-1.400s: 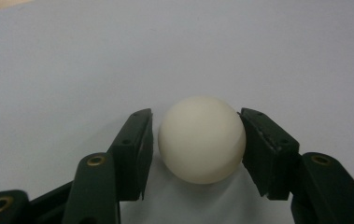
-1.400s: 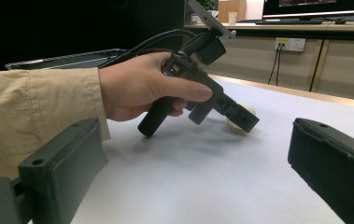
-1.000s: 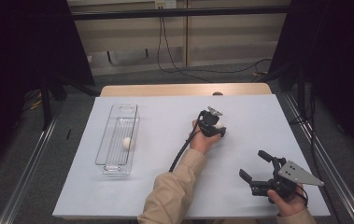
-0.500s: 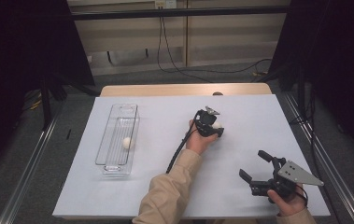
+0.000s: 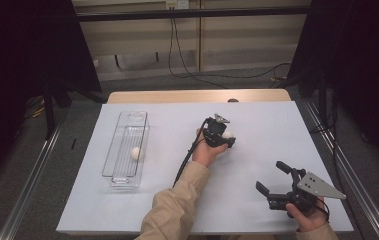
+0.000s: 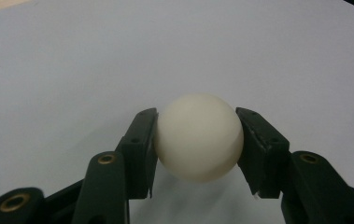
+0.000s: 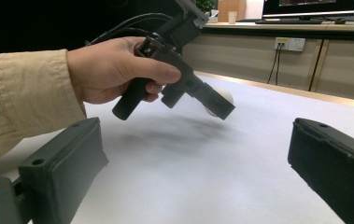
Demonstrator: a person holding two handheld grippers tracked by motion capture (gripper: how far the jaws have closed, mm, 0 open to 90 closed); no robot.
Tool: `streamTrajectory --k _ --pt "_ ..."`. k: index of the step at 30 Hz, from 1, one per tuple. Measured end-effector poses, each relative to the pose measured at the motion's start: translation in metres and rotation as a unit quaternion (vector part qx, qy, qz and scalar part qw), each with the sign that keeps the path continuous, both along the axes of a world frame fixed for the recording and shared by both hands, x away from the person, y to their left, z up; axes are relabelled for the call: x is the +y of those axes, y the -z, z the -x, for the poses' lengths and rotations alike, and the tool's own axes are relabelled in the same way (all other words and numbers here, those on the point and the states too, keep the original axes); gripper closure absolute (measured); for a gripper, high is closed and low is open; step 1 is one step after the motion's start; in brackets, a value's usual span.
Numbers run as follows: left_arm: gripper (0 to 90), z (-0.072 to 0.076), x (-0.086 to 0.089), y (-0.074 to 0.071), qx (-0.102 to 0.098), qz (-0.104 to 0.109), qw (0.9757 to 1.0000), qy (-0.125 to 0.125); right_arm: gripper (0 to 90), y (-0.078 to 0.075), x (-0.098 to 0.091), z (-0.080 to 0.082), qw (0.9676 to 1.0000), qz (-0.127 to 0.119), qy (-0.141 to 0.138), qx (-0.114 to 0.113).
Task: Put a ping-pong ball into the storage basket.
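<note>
A white ball (image 6: 198,136) sits clamped between the two black jaws of my left gripper (image 6: 197,149), lifted a little above the white table. From above, that ball (image 5: 227,134) shows at the tip of the left gripper (image 5: 225,136) near the table's middle. In the right gripper view the left gripper (image 7: 221,106) hangs in a hand with the ball (image 7: 222,96) at its end. A second white ball (image 5: 136,153) lies inside the clear tray (image 5: 111,162) at the left. My right gripper (image 5: 273,179) rests open near the front right, its jaws wide with nothing between them.
The white table sheet (image 5: 277,130) ends at a wooden strip (image 5: 197,96) at the far edge. A black cable (image 5: 184,160) trails from the left gripper along the sleeve. Metal rails run along both sides of the table.
The left gripper with the ball has drifted slightly left and up off the table. The right gripper has stayed put.
</note>
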State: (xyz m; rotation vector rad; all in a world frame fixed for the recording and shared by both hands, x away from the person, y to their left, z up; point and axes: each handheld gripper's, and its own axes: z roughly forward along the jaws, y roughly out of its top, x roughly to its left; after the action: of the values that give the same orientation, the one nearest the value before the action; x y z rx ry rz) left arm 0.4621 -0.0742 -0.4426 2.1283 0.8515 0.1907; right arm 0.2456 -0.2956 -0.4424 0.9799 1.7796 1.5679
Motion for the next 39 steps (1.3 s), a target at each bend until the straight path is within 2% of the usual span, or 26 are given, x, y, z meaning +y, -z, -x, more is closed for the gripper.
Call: streamTrajectory --k 6,23,39 --pt "51.2 0.002 0.007 -0.001 0.004 0.000 1.0000 0.005 3.0 0.000 0.001 0.000 1.0000 0.001 0.000 0.000" --pt "51.2 0.007 0.032 -0.002 0.011 0.005 0.9999 -0.004 2.9 0.001 0.001 -0.001 1.0000 0.004 0.001 0.000" --pt "51.2 0.010 0.040 -0.002 0.017 0.005 0.9998 -0.002 3.0 0.001 0.001 -0.001 1.0000 0.005 0.000 0.000"
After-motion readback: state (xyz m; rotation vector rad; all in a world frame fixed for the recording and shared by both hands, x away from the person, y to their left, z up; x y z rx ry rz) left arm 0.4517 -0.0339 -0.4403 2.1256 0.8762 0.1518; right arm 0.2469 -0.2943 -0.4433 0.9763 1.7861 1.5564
